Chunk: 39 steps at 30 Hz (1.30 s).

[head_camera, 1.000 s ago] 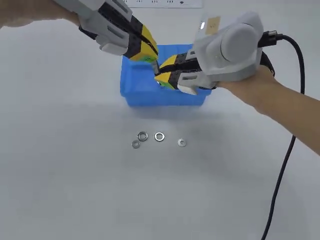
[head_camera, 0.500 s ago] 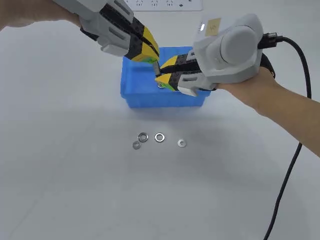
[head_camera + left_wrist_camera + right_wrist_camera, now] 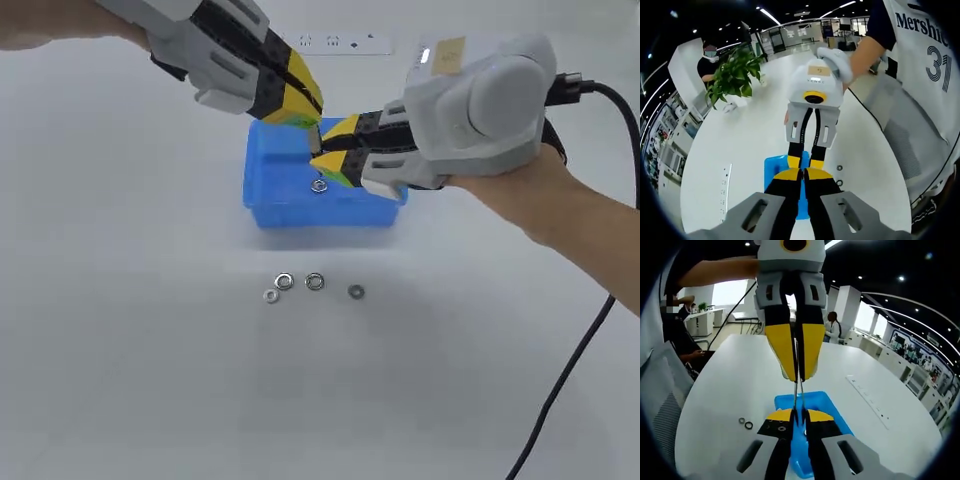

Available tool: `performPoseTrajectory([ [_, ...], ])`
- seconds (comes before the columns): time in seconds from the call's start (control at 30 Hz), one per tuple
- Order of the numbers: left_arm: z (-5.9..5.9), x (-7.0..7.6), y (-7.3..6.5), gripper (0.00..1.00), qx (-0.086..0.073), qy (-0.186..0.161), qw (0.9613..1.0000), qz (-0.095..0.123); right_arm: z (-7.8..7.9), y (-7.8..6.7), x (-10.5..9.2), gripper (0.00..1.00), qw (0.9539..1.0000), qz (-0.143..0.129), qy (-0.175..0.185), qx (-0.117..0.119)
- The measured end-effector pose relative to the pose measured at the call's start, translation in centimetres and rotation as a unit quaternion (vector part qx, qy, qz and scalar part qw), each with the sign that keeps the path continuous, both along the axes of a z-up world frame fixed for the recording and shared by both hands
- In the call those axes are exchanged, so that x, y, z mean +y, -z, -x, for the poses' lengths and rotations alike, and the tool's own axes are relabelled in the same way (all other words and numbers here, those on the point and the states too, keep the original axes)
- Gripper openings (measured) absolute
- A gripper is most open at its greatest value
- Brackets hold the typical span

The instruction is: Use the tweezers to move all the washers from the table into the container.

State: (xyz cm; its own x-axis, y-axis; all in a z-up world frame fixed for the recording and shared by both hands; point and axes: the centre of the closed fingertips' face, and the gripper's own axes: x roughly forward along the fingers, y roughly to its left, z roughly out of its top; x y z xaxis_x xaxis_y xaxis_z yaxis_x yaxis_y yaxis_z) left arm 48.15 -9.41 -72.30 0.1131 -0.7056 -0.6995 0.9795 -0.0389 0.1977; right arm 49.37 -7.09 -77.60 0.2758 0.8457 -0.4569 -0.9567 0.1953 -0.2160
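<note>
Nearest on the white worktop, four washers lie in a loose row, just in front of the blue container. A fifth washer rests inside the container. Above it, the right claw reaches in from the right, its jaws close on either side of the tweezers' thin legs; whether they squeeze them I cannot tell. The left claw comes down from the upper left, jaws pressed together on the tweezers' top, holding them point-down over the container. Farther back lies a power strip.
</note>
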Motion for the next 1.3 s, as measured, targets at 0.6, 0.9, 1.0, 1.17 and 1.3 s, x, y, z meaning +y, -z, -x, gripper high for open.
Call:
performPoseTrajectory([
  [0.6, 6.0, -2.2, 0.4, 0.06, 0.006, 0.019, 0.9998, 0.0, 6.1, 0.2, -3.1, 0.1, 0.9999, 0.007, -0.001, 0.008],
  [0.9, 7.9, -3.1, 2.3, 0.06, 0.025, 0.026, 0.9993, -0.002, 8.1, 2.3, -3.9, 0.11, 0.9996, 0.014, -0.004, 0.025],
  [1.0, 8.4, -3.3, 3.0, 0.06, 0.031, 0.026, 0.9992, -0.002, 8.6, 3.0, -4.0, 0.11, 0.9993, 0.015, -0.004, 0.034],
  [1.17, 8.4, -3.2, 4.4, 0.06, 0.043, 0.021, 0.9989, -0.005, 9.1, 4.1, -3.9, 0.11, 0.9988, 0.017, -0.005, 0.045],
  [1.3, 8.5, -3.1, 4.8, 0.07, 0.05, 0.018, 0.9985, -0.009, 9.2, 5.0, -3.8, 0.11, 0.9985, 0.019, -0.004, 0.051],
])
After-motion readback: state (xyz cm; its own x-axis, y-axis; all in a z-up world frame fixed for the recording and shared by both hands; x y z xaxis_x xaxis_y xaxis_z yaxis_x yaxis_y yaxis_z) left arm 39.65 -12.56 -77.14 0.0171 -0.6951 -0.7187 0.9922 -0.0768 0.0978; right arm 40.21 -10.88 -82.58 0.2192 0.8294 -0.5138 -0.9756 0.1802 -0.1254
